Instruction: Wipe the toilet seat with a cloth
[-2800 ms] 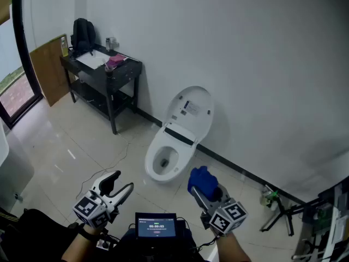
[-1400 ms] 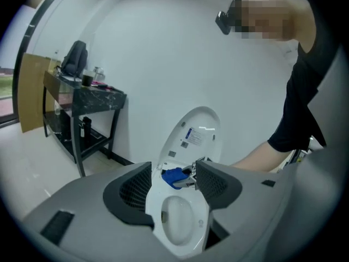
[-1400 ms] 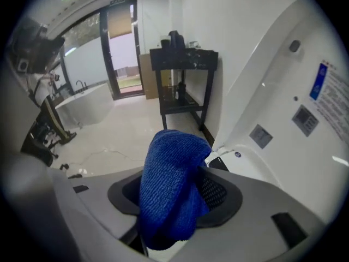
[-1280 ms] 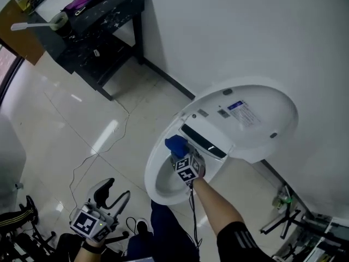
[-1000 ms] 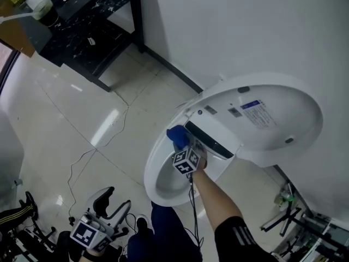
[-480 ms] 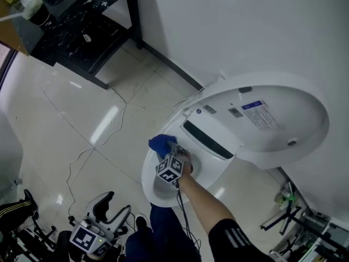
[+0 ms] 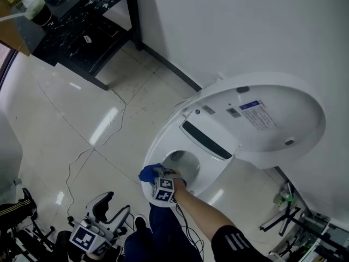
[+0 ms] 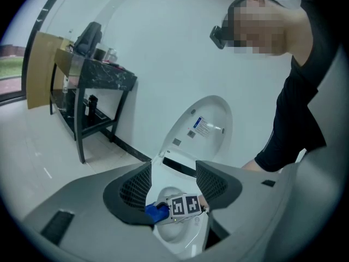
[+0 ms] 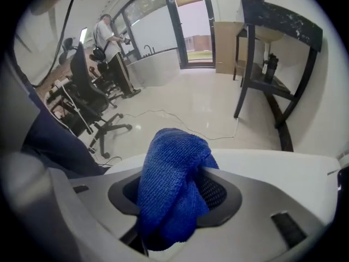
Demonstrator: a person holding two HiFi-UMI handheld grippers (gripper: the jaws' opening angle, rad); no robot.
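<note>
A white toilet point(image 7: 180, 146) stands against the wall with its lid point(image 7: 272, 119) raised. My right gripper point(image 7: 154, 177) is shut on a bunched blue cloth point(image 7: 148, 173), which presses on the front left of the seat rim point(image 7: 151, 146). In the right gripper view the blue cloth point(image 9: 172, 190) fills the gap between the jaws, with the white seat rim point(image 9: 272, 171) just beyond. My left gripper point(image 7: 117, 202) hangs open and empty low at the left, apart from the toilet. The left gripper view looks between its open jaws at the toilet point(image 8: 188, 146) and the blue cloth point(image 8: 157, 212).
A black side table point(image 7: 92, 21) with small items stands at the upper left by the wall. A thin cable point(image 7: 82, 162) runs over the tiled floor. An office chair base point(image 7: 16, 222) is at the lower left, and a tripod point(image 7: 283, 212) at the lower right.
My right gripper has slid the cloth from the back of the seat by the hinge along the left rim to the front. The left gripper has stayed put.
</note>
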